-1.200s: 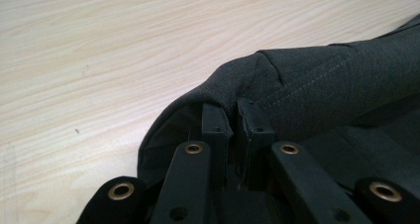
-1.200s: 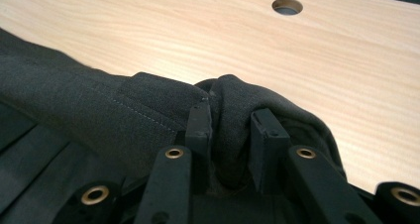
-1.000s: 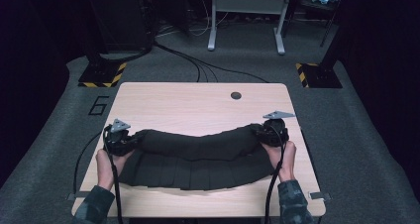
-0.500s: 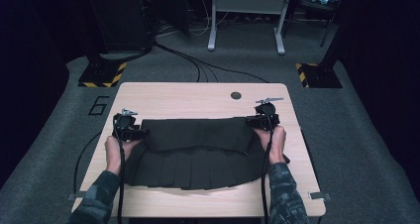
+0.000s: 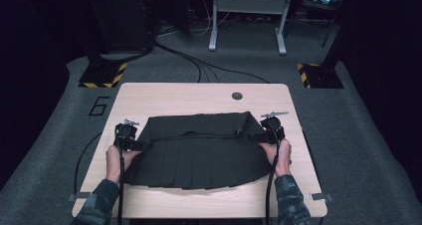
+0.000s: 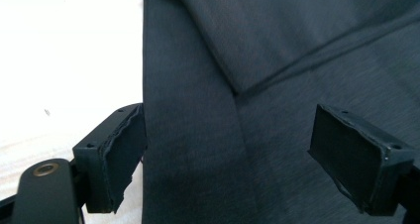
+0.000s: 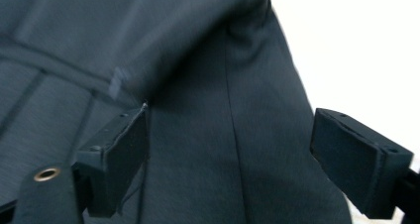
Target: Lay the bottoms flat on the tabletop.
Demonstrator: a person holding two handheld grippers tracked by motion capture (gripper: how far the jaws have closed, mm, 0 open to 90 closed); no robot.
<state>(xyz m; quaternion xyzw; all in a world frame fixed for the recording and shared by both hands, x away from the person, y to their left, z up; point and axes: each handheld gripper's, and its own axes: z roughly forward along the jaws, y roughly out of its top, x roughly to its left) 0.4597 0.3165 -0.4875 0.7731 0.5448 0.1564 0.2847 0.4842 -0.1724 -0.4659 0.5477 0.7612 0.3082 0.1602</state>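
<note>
A black pleated skirt (image 5: 199,153) lies spread flat on the light wooden table (image 5: 174,98), its far edge folded over as a flap (image 5: 199,124). My left gripper (image 5: 139,145) rests at the skirt's left edge, a hand behind it. In the left gripper view it (image 6: 233,159) stands open, both pads apart over the skirt (image 6: 198,135) and the flap's corner (image 6: 277,30). My right gripper (image 5: 255,136) sits at the skirt's right edge. The right gripper view shows it (image 7: 233,159) open too, with dark cloth (image 7: 198,110) between the jaws and ungripped.
A round dark hole (image 5: 237,95) marks the table's far side. On the grey floor are a painted 6 (image 5: 99,105), cables (image 5: 199,68), two yellow-and-black striped bases (image 5: 102,75) (image 5: 318,74) and a white frame's legs (image 5: 246,16). Bare tabletop runs along the far edge.
The skirt was bunched and held between both shut grippers. It went toward the far side and spread out flat, and both grippers have opened and let go of it.
</note>
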